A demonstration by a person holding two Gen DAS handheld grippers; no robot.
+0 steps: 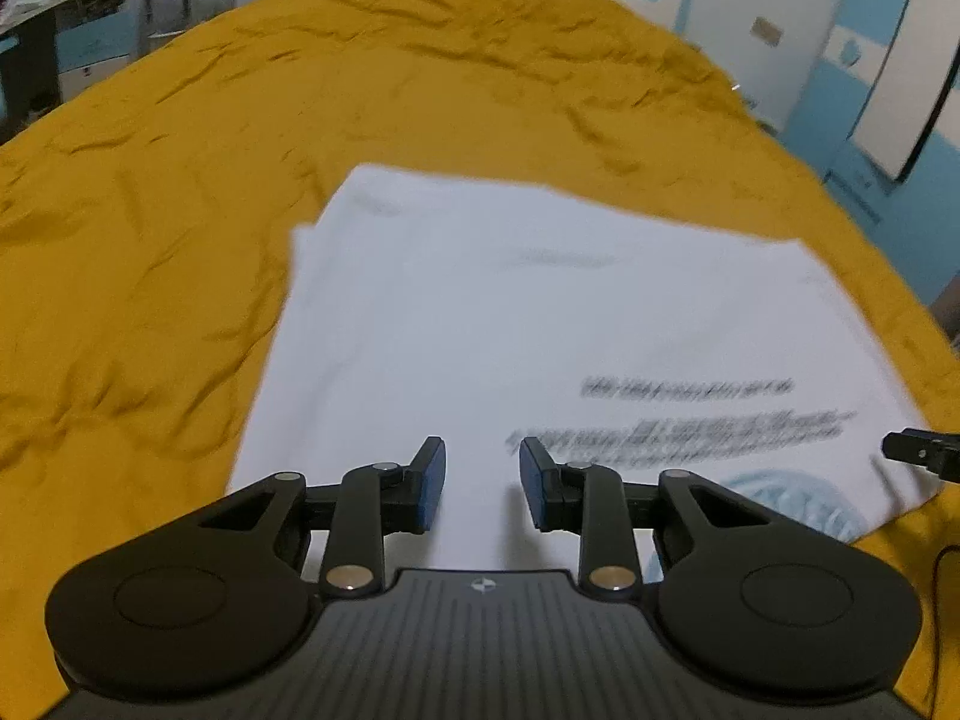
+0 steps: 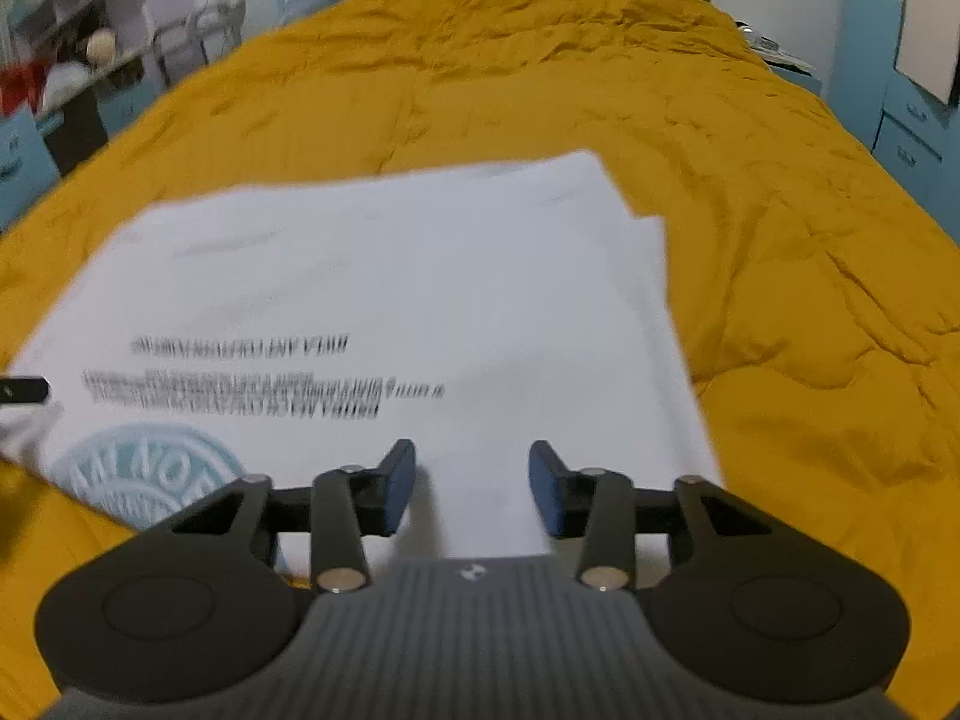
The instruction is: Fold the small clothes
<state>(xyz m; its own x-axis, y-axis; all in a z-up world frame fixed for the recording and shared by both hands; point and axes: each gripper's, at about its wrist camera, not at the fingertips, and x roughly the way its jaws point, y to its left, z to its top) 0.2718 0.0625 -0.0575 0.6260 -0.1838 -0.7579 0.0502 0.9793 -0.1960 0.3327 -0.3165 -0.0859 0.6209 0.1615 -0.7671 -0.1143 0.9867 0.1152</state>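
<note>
A white T-shirt (image 1: 510,312) with black lettering and a pale blue round print lies flat on the mustard-yellow bedcover (image 1: 180,180), its sides folded in. My left gripper (image 1: 483,480) is open and empty over the shirt's near left part. My right gripper (image 2: 471,483) is open and empty over the shirt (image 2: 390,276) at its near right part. The right gripper's tip shows at the right edge of the left wrist view (image 1: 918,450). The left gripper's tip shows at the left edge of the right wrist view (image 2: 24,390).
The yellow bedcover (image 2: 780,210) is wrinkled and spreads around the shirt on all sides. Shelves with clutter (image 2: 66,60) stand at the far left. Blue and white cabinets (image 1: 870,90) stand at the far right beyond the bed edge.
</note>
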